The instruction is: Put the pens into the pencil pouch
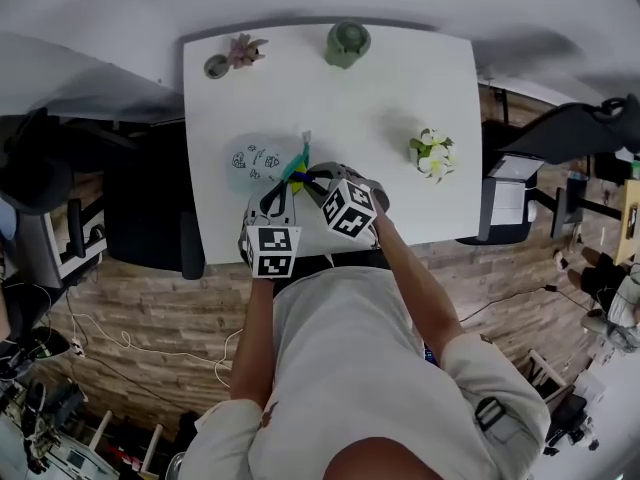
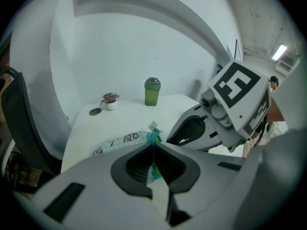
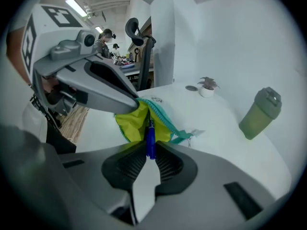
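While left fingers (image 2: 132,169) pinch teal-zipped, yellow-lined pouch (image 3: 127,123) | right fingers (image 3: 168,166) pinch blue pen (image 3: 150,140)

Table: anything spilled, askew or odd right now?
Nothing stands out. The left gripper is shut on the pouch at its zipper edge, and the right gripper holds a blue pen at its open mouth, as the task needs. The bottle, plant and flowers stand upright; nothing has spilled.
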